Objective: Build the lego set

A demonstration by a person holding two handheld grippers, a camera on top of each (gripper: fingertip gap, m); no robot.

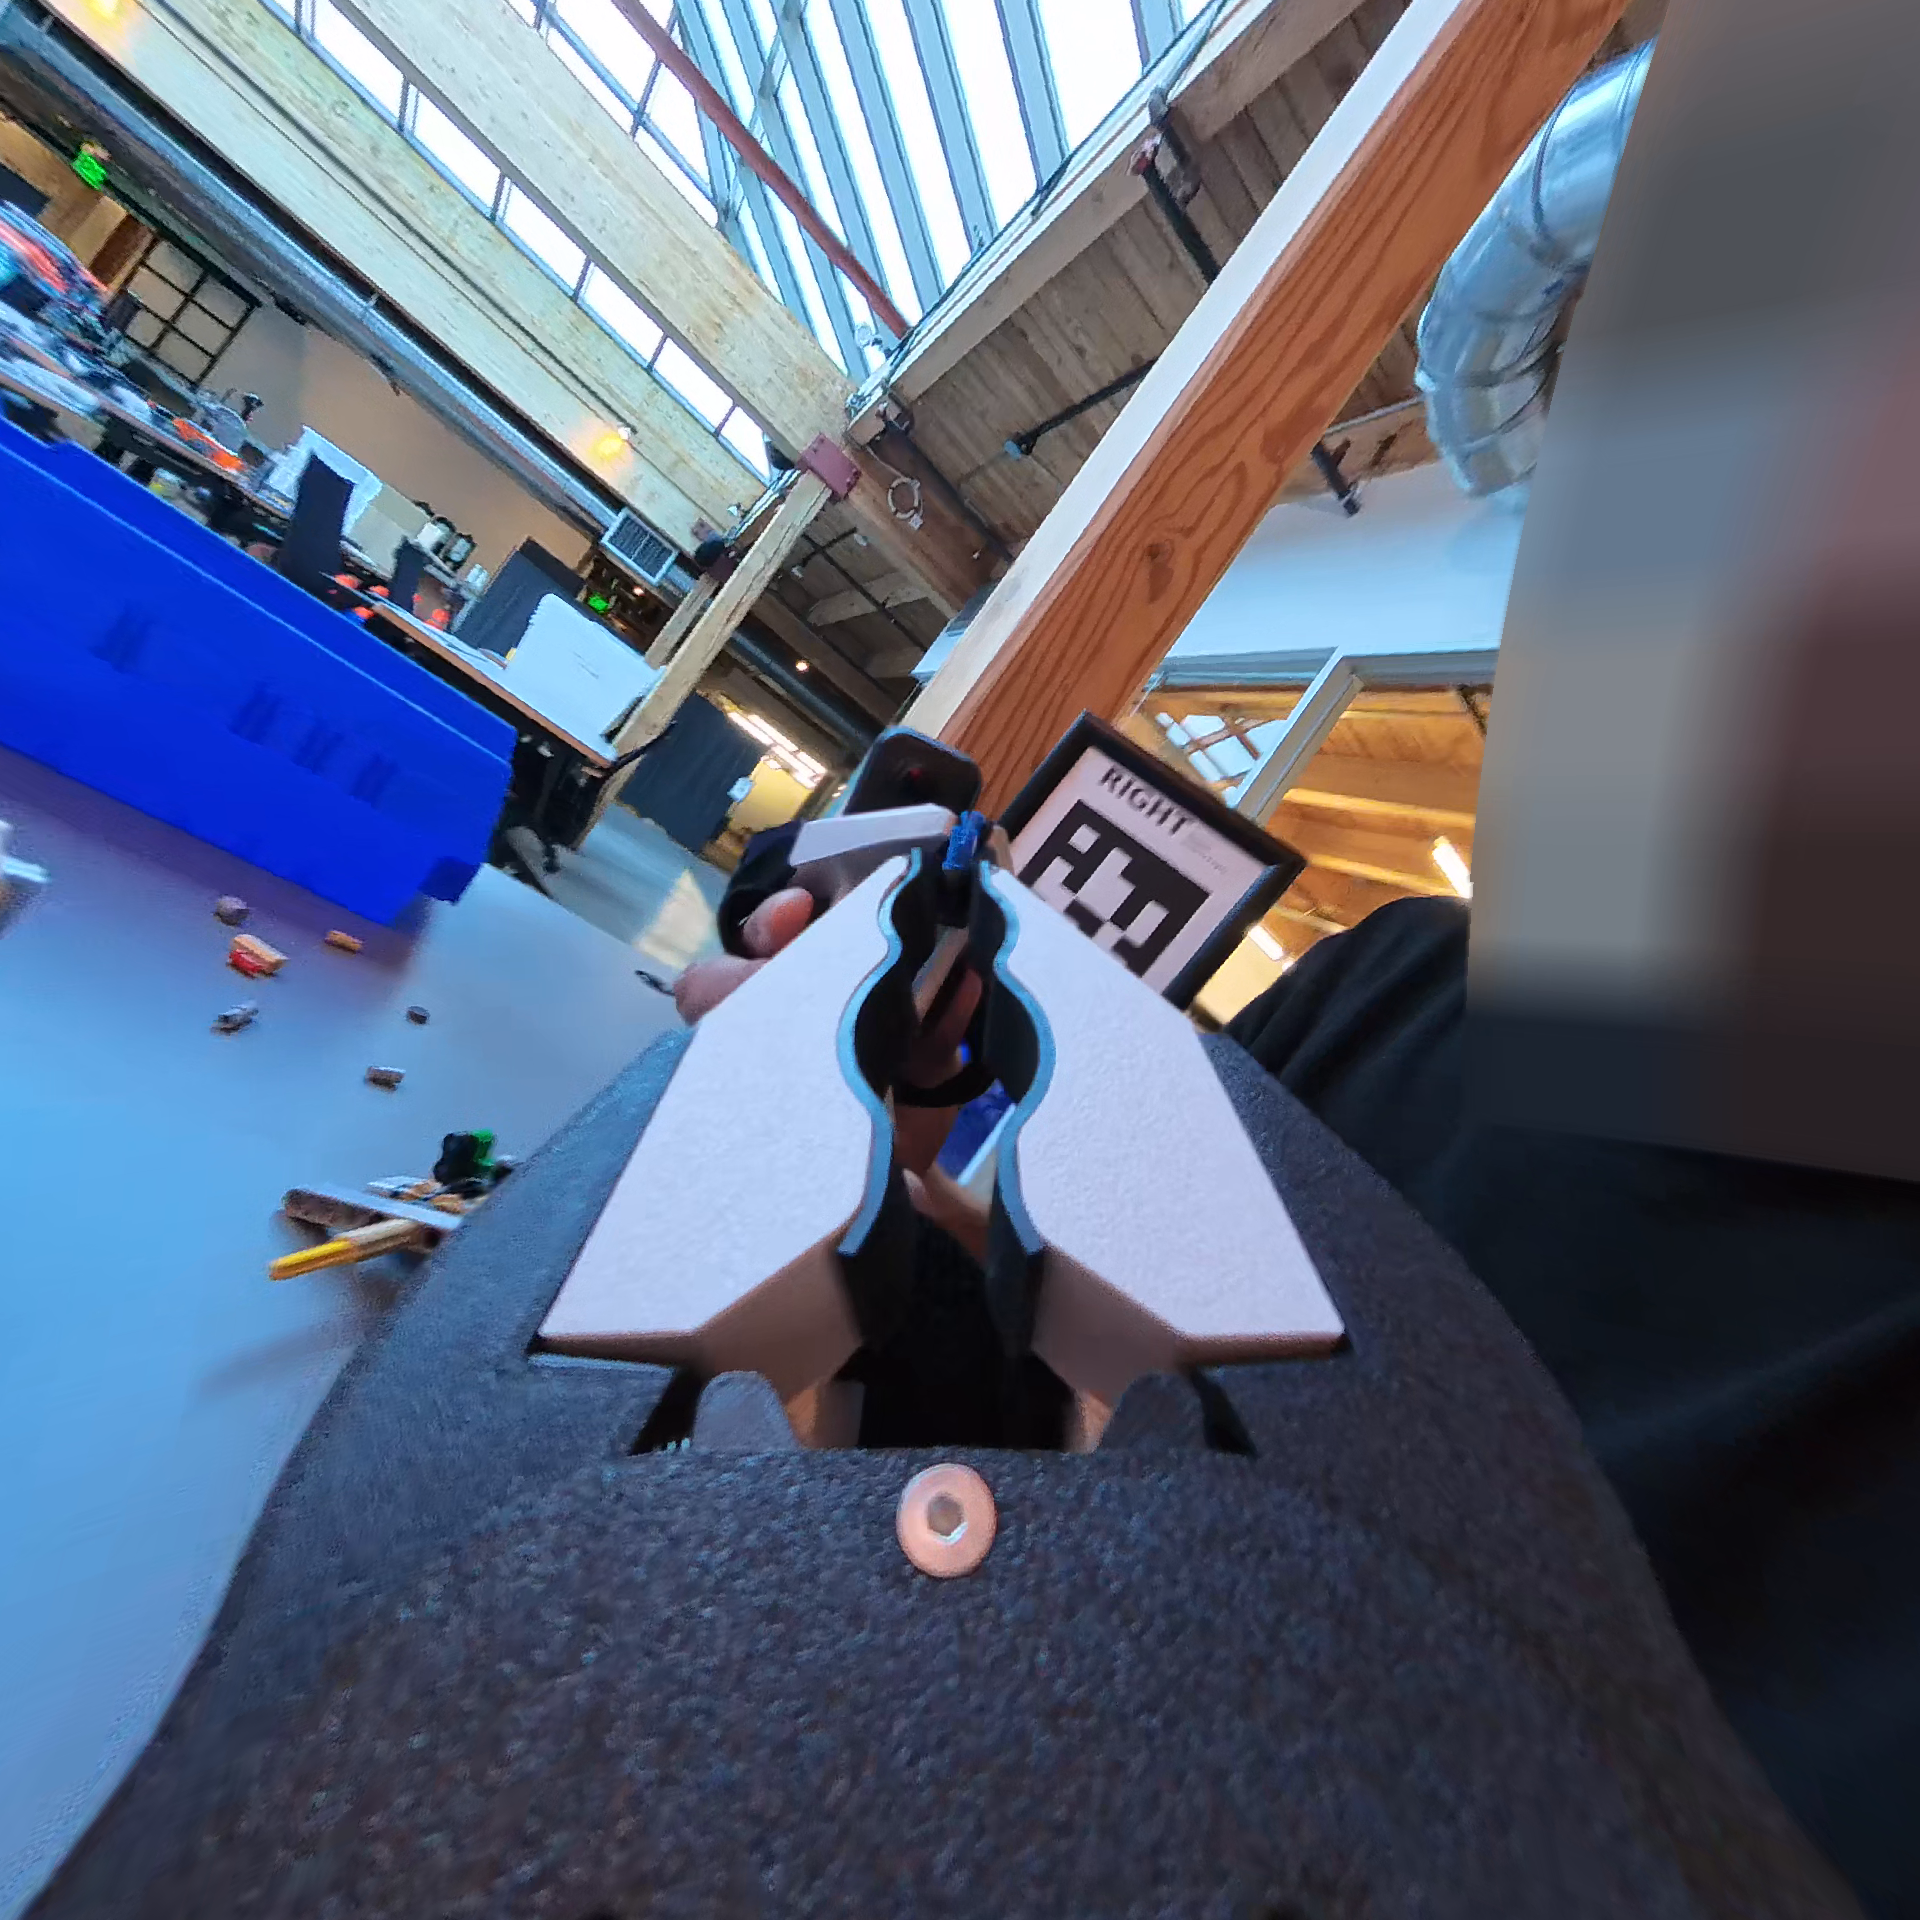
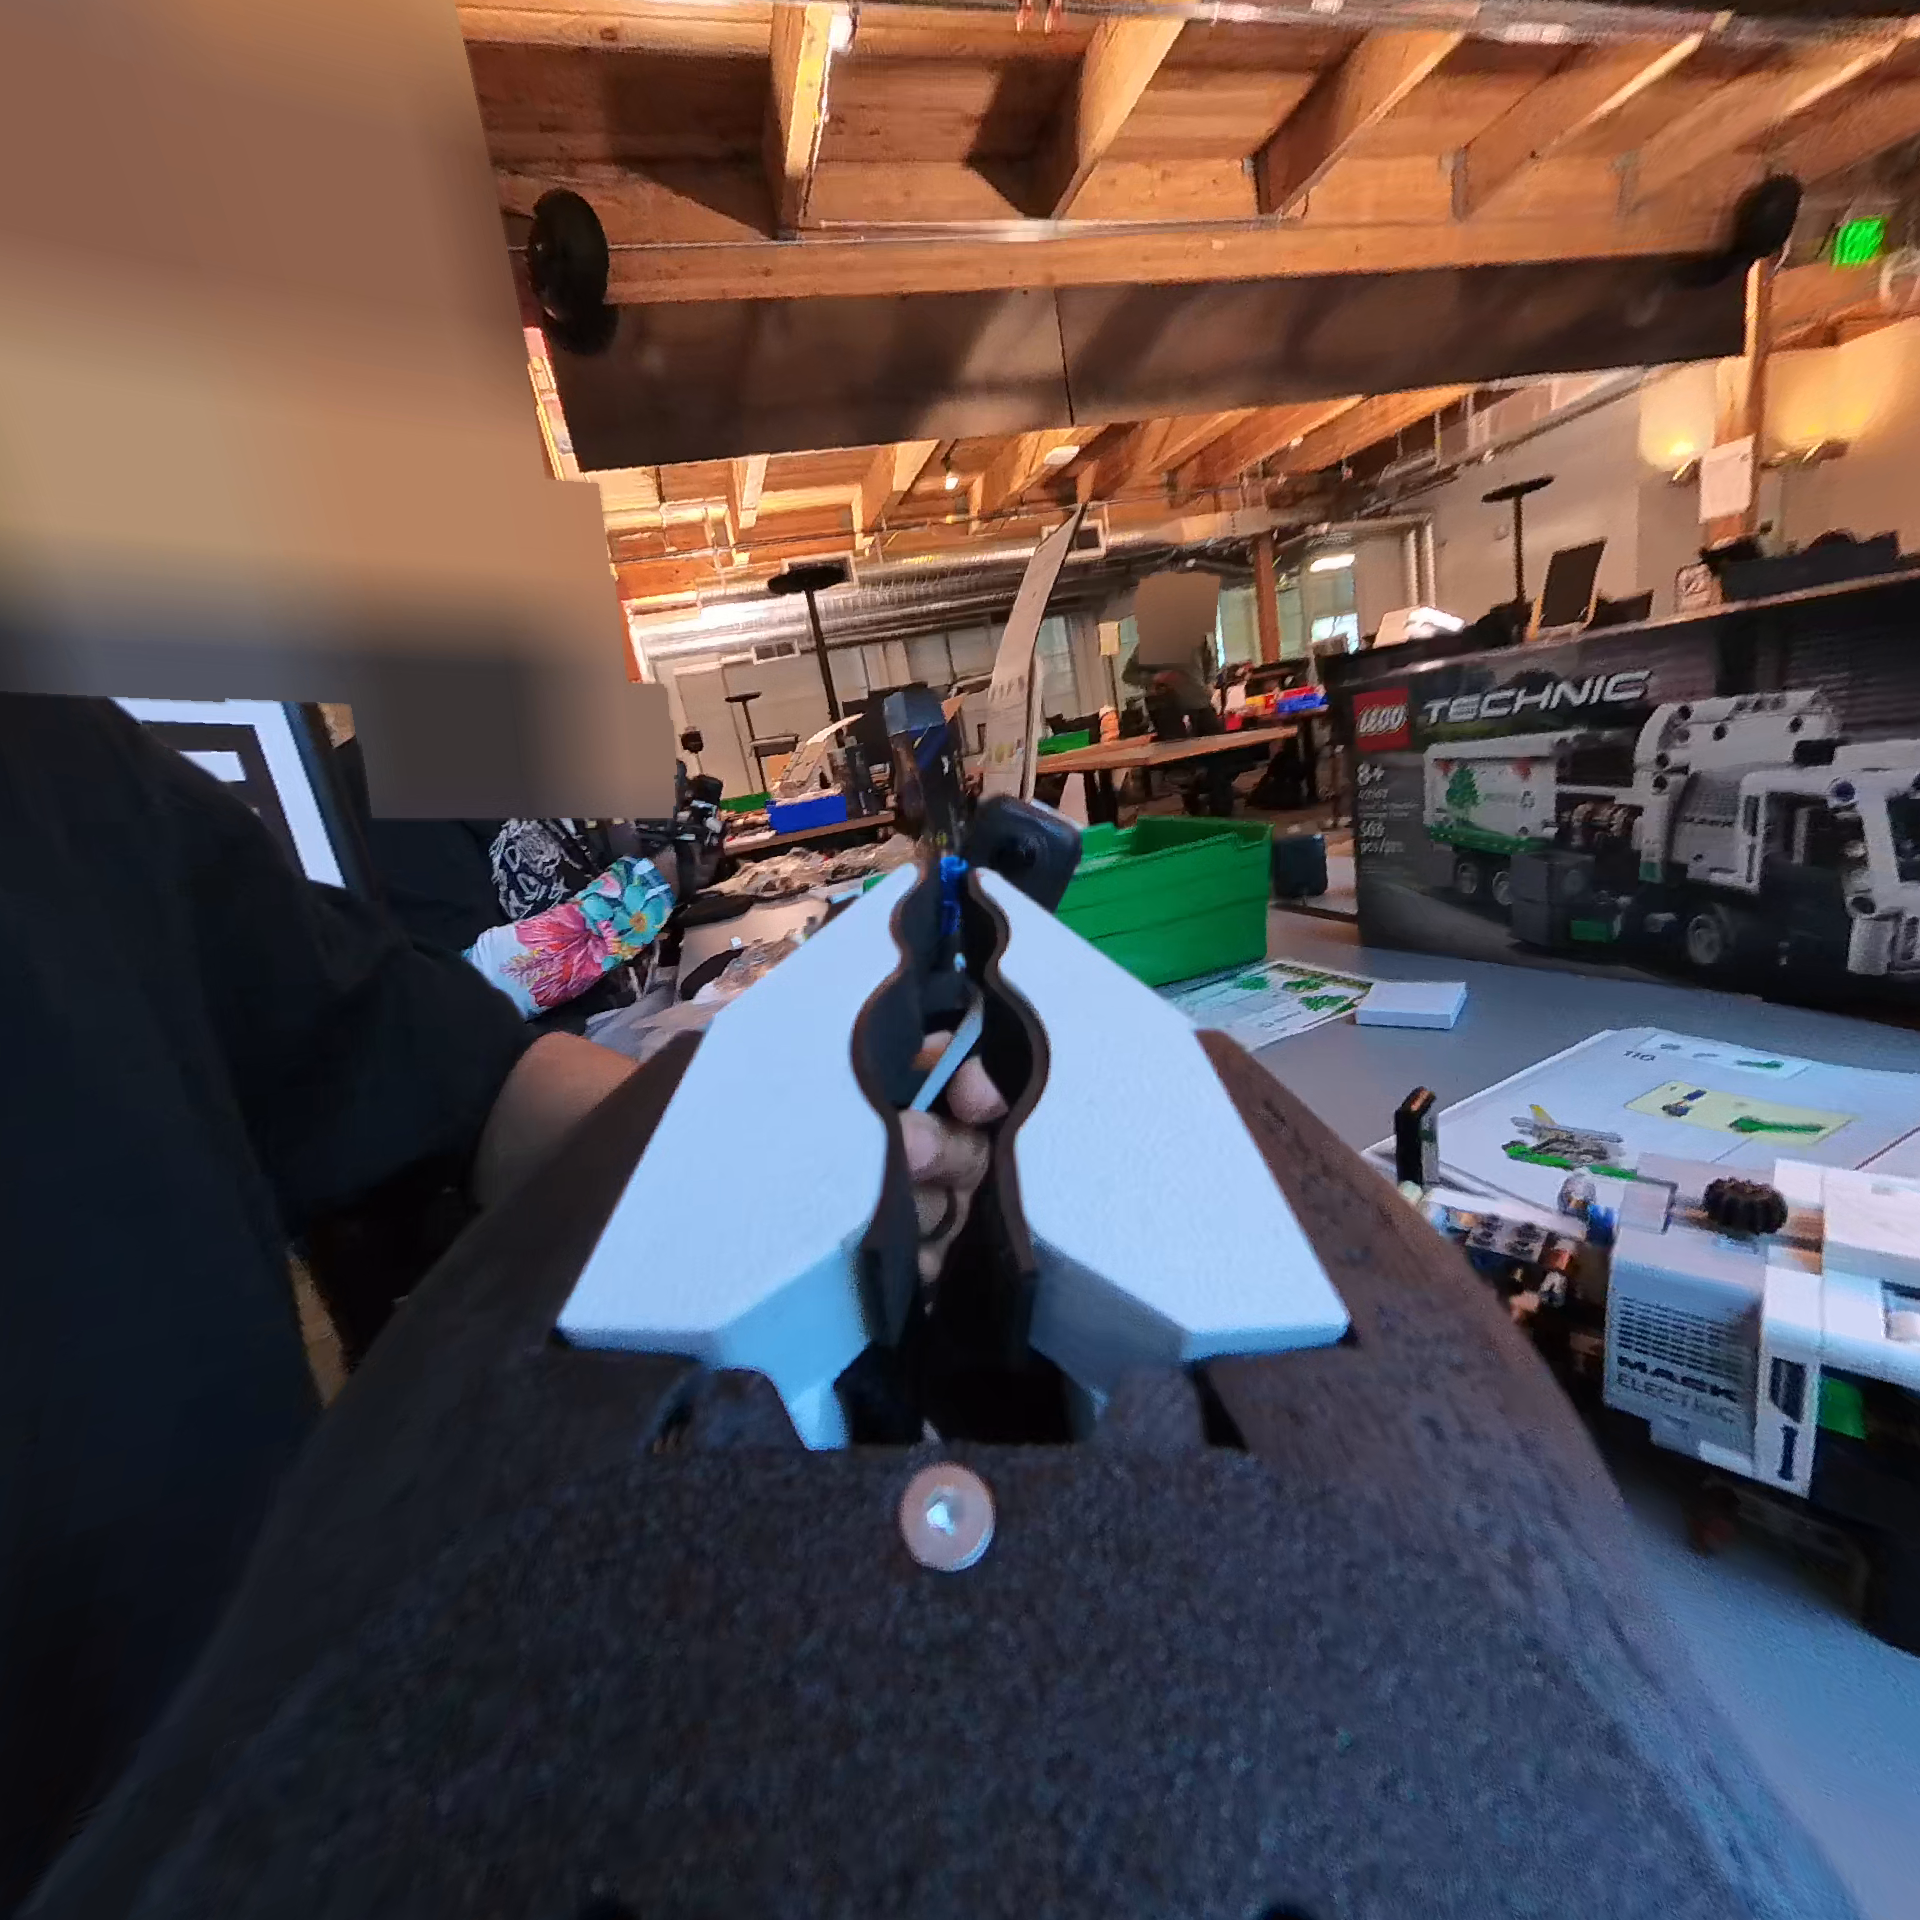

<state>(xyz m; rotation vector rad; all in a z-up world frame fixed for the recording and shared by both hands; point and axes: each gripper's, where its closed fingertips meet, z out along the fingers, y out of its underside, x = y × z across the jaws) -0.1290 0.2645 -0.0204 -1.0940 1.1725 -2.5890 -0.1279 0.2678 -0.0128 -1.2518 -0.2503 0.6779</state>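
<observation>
Both grippers are raised off the grey table and point at each other, tip to tip. My left gripper [image 1: 951, 868] is shut, with a small blue lego piece [image 1: 966, 836] pinched at its tips. The right gripper's white finger [image 1: 873, 831] reaches that same piece from the far side. In the right wrist view my right gripper [image 2: 948, 899] is shut on the small blue piece [image 2: 948, 883], and the left gripper's dark body [image 2: 1029, 831] sits just behind it. How the piece is shared between the two is hidden. A partly built white lego truck [image 2: 1766, 1320] stands at the right.
Loose lego pieces [image 1: 395, 1210] lie scattered on the grey table [image 1: 156, 1351] by a blue bin [image 1: 239, 686]. An open instruction booklet [image 2: 1662, 1122], the set's box [image 2: 1642, 810] and a green bin [image 2: 1174, 894] are on the right. A person's dark sleeve [image 2: 208, 1039] is close on the left. The grippers are tip to tip, or close to it. Left tips and right tips are each some 15 centimetres from the partly built white lego truck [image 2: 1766, 1320].
</observation>
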